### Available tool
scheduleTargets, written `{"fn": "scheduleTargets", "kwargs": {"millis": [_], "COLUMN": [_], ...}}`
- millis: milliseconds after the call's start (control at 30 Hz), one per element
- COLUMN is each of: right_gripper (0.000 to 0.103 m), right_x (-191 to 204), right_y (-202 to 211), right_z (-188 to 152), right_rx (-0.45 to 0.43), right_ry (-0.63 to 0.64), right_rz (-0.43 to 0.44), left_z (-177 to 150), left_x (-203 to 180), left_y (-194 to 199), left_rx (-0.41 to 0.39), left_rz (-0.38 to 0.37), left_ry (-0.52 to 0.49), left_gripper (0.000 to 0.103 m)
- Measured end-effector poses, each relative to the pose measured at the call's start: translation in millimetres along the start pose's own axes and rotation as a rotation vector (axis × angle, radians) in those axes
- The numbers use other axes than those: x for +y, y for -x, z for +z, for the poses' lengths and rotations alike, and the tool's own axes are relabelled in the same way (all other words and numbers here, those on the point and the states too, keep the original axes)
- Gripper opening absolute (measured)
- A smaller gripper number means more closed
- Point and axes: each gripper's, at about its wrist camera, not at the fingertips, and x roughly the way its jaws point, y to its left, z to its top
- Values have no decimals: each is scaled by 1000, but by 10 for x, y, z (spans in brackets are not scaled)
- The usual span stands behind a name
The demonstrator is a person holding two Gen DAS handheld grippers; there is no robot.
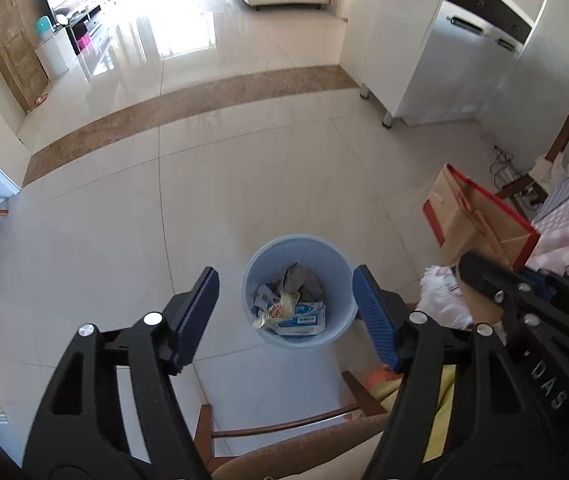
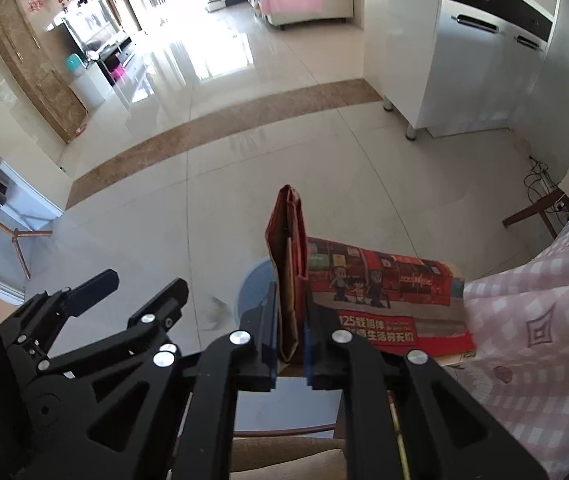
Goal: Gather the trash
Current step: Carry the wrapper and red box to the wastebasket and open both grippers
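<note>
A light blue waste bin stands on the tiled floor and holds crumpled wrappers and a blue-and-white packet. My left gripper is open and empty, held above the bin with its blue pads on either side of it. My right gripper is shut on a flattened red and brown paper bag with cartoon print, gripping its folded edge. The bag also shows in the left wrist view, right of the bin. The bin's rim peeks out behind the bag. The left gripper shows in the right wrist view.
A wooden chair with a beige seat is below both grippers. A table with a pink checked cloth is at right. White cabinets stand at the back right, with cables on the floor beside another chair.
</note>
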Motion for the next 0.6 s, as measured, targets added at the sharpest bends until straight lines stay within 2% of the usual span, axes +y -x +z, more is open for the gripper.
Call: {"fn": "scheduleTargets", "kwargs": {"millis": [167,367,500,567,600], "right_gripper": [10,11,26,41,44], "right_x": [23,225,380,428,433], "right_y": [-137,-274,-303,-324,-325], "right_z": [9,111,183,208,217], "right_rx": [18,40,32,31,30], "right_ry": [-18,-5,39,39,30], "right_rz": [-5,77,80,84,93], "left_z": [-19,18,56,64,70], "left_x": [137,369,536,625,659], "left_y": [-70,-19,25,47,51], "left_rx": [17,14,7,3,2], "left_rz": [19,68,122,133,138], "left_ry": [22,64,100,103,104], "left_gripper": [69,69,69,69,69]}}
